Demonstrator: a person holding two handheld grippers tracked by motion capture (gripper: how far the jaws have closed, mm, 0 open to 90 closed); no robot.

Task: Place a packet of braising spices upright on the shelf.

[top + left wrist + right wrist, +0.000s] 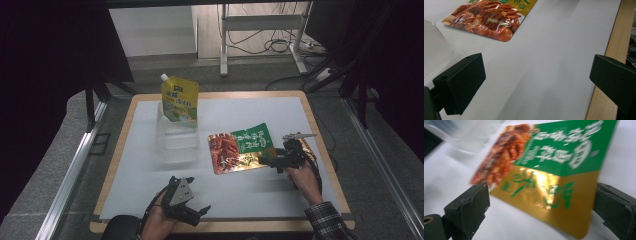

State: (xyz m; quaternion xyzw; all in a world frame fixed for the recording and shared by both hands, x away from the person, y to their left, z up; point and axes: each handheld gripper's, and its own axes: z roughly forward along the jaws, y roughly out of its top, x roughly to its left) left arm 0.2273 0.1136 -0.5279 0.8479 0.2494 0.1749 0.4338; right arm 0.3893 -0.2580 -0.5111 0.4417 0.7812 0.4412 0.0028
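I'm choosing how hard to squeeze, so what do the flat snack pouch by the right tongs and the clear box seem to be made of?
The flat green, gold and red snack pouch looks like glossy foil-laminated plastic film: its gold area throws mirror-like glare. The clear rectangular box seems thin transparent plastic, since the white table shows through its walls.

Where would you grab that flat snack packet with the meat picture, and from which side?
Probably by its gold lower edge, from the right. The snack packet lies flat on the table, and the right gripper already has that edge between its open jaws.
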